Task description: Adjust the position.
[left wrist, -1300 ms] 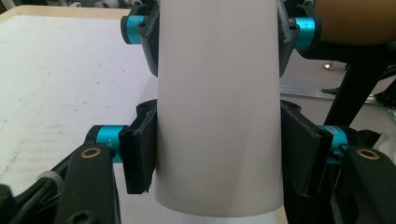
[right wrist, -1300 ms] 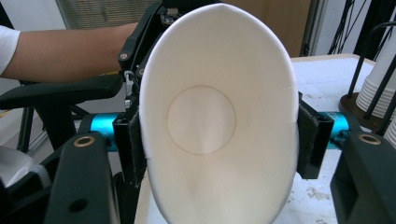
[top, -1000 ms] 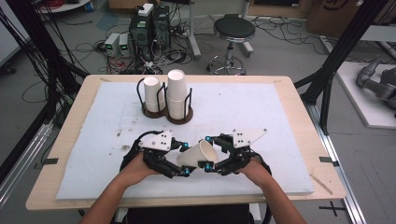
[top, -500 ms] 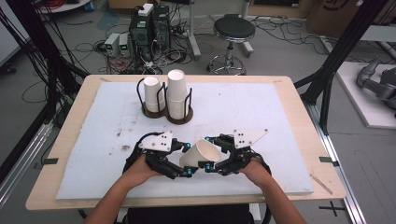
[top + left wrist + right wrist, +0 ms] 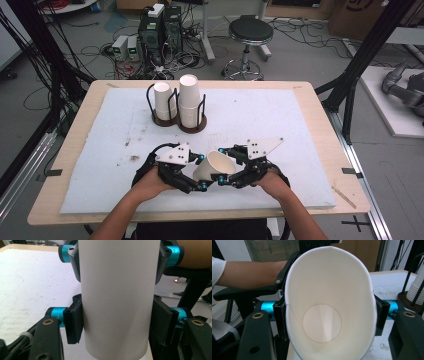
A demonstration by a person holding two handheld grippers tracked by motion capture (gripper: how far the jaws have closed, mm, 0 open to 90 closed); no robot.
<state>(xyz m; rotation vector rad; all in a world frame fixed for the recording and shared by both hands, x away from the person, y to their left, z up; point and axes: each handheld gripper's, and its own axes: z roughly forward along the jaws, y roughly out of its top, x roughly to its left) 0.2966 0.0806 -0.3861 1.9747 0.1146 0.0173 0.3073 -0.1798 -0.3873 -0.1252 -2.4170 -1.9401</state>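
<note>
Both grippers were clamped on one paper cup [image 5: 214, 166] – left gripper [image 5: 192, 172] near its base, right gripper [image 5: 231, 167] squashing the rim oval. Light, flimsy thing in front of the cup holders [image 5: 178, 120] – grab it lower down, gently.

Overhead plus two close claw views

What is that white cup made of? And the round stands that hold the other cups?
The white cup looks like thin paper with a matte finish: a glued seam runs down its inside wall, and its rim bends oval where the right claw squeezes it. The cup stands seem to have dark brown bases, perhaps wood, with thin black posts, likely metal wire; they are too far off to be sure.
</note>
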